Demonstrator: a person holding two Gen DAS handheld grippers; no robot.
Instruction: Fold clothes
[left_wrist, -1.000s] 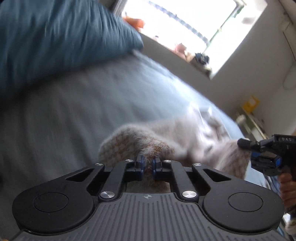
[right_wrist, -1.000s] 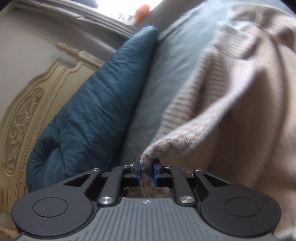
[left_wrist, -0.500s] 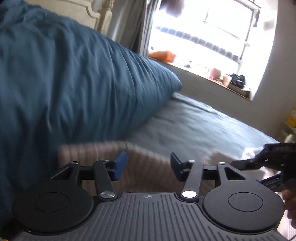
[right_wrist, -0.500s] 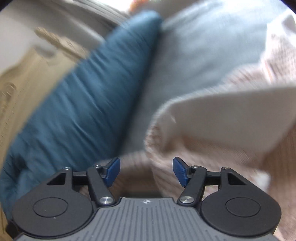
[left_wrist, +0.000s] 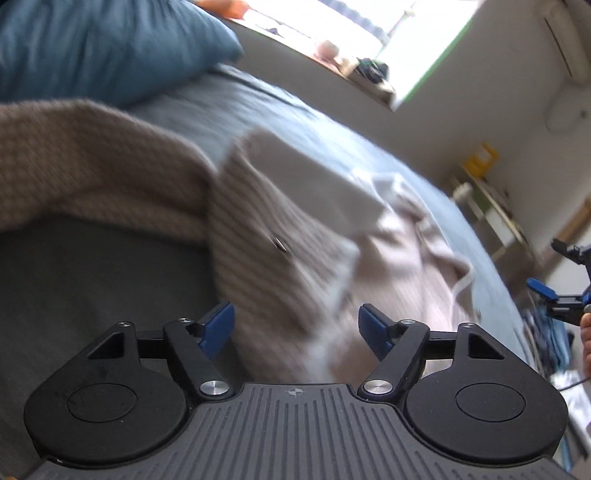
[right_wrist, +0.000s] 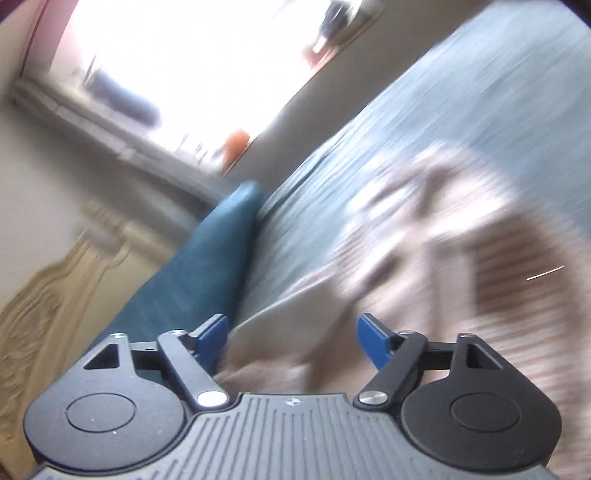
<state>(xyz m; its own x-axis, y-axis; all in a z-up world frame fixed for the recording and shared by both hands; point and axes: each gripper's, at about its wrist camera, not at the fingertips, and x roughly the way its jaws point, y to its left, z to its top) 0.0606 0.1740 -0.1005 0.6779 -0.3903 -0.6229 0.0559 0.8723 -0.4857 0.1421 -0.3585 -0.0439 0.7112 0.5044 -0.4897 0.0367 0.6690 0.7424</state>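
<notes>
A beige knitted garment (left_wrist: 280, 236) lies crumpled on the grey bedsheet (left_wrist: 258, 107), with a white lining showing. My left gripper (left_wrist: 297, 326) hovers just over its near edge. Its jaws are opening, and the blue pads (left_wrist: 218, 326) press on nothing, though cloth lies below the gap. In the right wrist view the same garment (right_wrist: 443, 258) is blurred. My right gripper (right_wrist: 291, 334) is pulled back from it, jaws opening and holding nothing. At the far right of the left wrist view the right gripper (left_wrist: 557, 291) shows, held by a hand.
A dark teal pillow (left_wrist: 103, 48) lies at the head of the bed, by a carved cream headboard (right_wrist: 55, 295). A bright window sill (left_wrist: 351, 66) with small items runs behind the bed. Shelves (left_wrist: 491, 206) stand at the right wall.
Both grippers were shut on the beige garment's edge a second ago. Both have let go and spread their jaws. The garment has dropped onto the bed, and the right gripper has swung away fast.
</notes>
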